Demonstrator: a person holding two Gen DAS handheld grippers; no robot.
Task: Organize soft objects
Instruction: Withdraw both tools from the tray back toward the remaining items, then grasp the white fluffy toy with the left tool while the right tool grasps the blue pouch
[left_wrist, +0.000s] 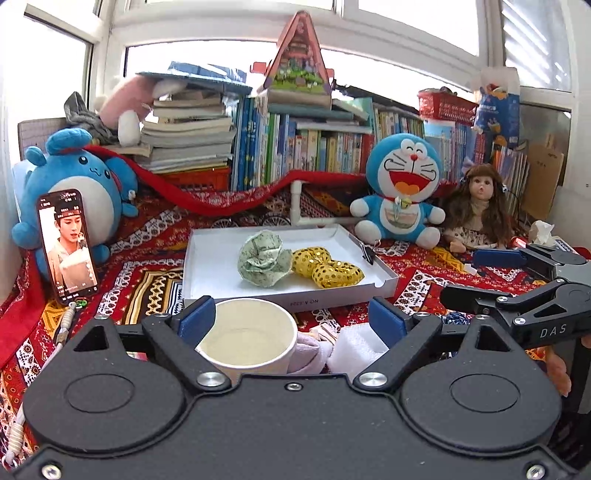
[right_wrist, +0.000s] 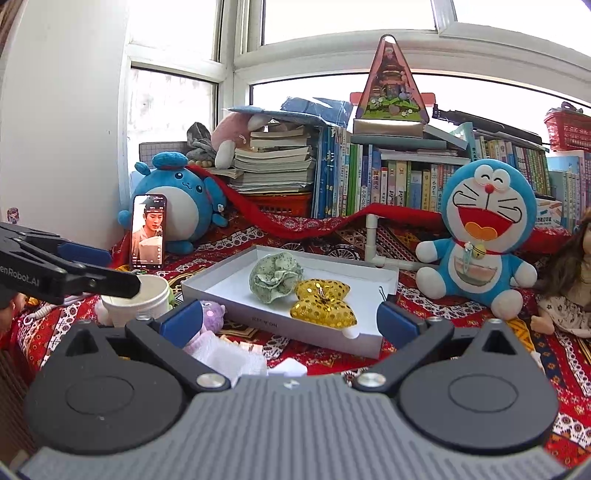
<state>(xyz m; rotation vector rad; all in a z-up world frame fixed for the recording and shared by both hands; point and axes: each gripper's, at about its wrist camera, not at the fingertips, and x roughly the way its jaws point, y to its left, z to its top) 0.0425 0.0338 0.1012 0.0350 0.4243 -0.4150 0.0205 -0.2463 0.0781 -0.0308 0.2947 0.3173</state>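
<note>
A shallow white box lid (left_wrist: 207, 266) (right_wrist: 221, 280) lies on the patterned cloth. In it sit a green fabric scrunchie (left_wrist: 264, 258) (right_wrist: 275, 277) and a gold sequin bow (left_wrist: 325, 267) (right_wrist: 323, 304), side by side. My left gripper (left_wrist: 291, 317) is open and empty, low over a white paper cup (left_wrist: 251, 338) (right_wrist: 136, 299) in front of the box. My right gripper (right_wrist: 291, 319) is open and empty, near the box's front edge. A small purple plush (right_wrist: 212, 314), pale soft cloth (left_wrist: 310, 350) and white foam (left_wrist: 354, 347) (right_wrist: 225, 350) lie between cup and box.
A Doraemon plush (left_wrist: 400, 192) (right_wrist: 480, 236), a doll (left_wrist: 480, 206) and a blue round plush (left_wrist: 74, 184) (right_wrist: 177, 206) with a phone (left_wrist: 68, 245) (right_wrist: 149, 232) leaning on it ring the box. Books line the back. A binder clip (left_wrist: 369, 253) sits on the box's right rim.
</note>
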